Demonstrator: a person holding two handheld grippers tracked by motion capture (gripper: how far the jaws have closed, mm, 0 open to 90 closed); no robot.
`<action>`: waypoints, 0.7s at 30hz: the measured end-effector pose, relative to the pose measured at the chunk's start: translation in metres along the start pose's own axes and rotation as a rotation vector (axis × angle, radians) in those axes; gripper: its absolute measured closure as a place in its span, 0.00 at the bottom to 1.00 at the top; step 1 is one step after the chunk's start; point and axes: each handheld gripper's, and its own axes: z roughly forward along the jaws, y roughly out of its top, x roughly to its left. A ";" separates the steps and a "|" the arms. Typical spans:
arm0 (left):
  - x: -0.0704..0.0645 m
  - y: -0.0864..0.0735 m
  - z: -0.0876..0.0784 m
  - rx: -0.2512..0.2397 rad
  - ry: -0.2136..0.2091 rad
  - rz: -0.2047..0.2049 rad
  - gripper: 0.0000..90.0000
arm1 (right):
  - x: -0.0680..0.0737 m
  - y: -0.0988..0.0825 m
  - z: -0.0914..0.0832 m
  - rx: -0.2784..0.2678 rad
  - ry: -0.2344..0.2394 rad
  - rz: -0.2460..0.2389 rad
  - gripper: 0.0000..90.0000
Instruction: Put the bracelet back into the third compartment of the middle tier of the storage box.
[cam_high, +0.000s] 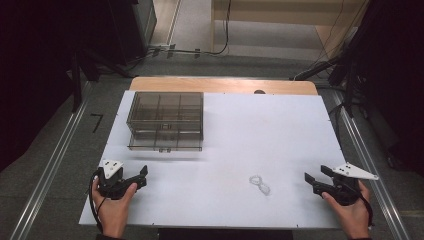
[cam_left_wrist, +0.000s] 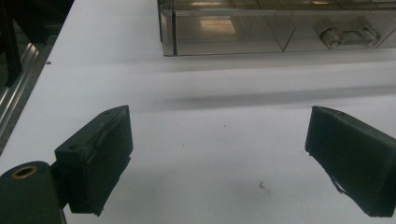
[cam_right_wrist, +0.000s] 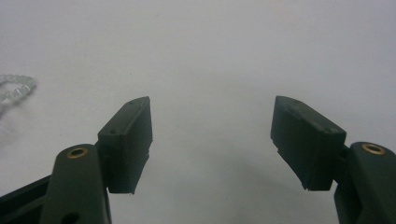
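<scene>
A: High view, any writing? 
B: None readable. Clear beaded bracelet lies on the white counter, near the right tool, to its left. Left tool well apart from it, just in front of the smoky drawer box.

A: Left gripper view? 
B: Jaws wide apart, nothing between; drawer box ahead.

A: Right gripper view? 
B: Jaws spread, empty, touching nothing; bracelet at the left edge.

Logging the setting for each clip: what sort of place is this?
Probably a lab or workshop recording station, not a home: a white sheet-covered table flanked by metal floor rails, black stands and trailing cables behind it, and a smoky clear plastic drawer organiser laid out as a prop.
</scene>
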 end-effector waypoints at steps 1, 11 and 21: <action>0.000 0.000 0.000 0.000 0.000 0.000 0.08 | 0.000 0.000 0.000 0.000 0.000 0.000 0.32; 0.000 0.000 0.001 -0.003 -0.008 0.003 0.08 | 0.003 0.001 0.002 -0.001 0.018 -0.005 0.32; -0.001 0.000 0.002 0.002 -0.011 0.007 0.08 | 0.007 0.002 0.001 -0.009 0.038 -0.012 0.33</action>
